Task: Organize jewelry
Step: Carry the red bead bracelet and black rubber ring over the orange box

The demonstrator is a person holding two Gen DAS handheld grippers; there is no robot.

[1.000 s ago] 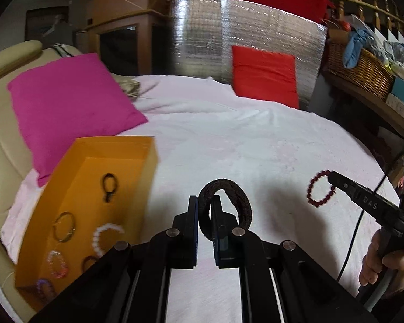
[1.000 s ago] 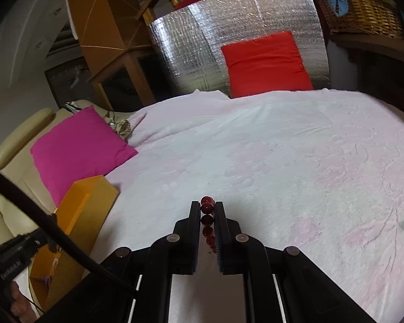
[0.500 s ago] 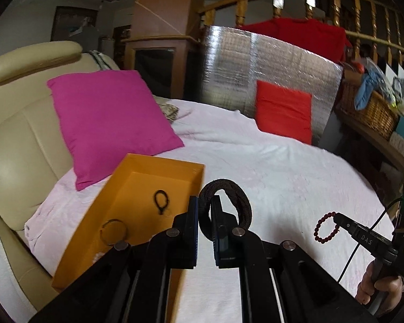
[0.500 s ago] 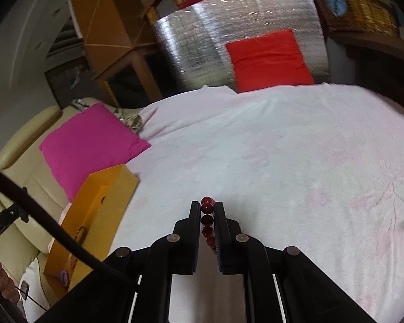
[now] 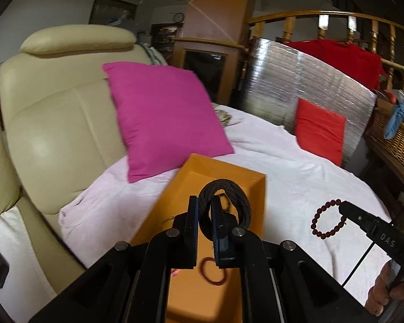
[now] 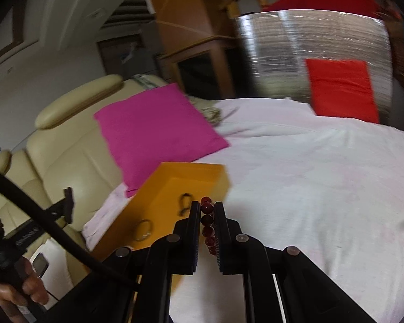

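Nearest the lens, the left tool (image 5: 204, 210) is clenched on a dark braided band (image 5: 229, 188), carried over the orange box (image 5: 256, 180) for deposit. Beside it, the right tool (image 6: 207, 215) grips a dark-red bead bracelet (image 6: 206, 219) short of the box rim. Beyond, a pink cushion (image 5: 161, 118) rests on the bed (image 5: 296, 177).

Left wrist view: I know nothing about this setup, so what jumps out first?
A bright pink cushion leans on the cream sofa, with an orange tray on the white cloth just below it. Up close, the left gripper pinches a dark braided bracelet, and the right gripper holds a red bead bracelet at right.
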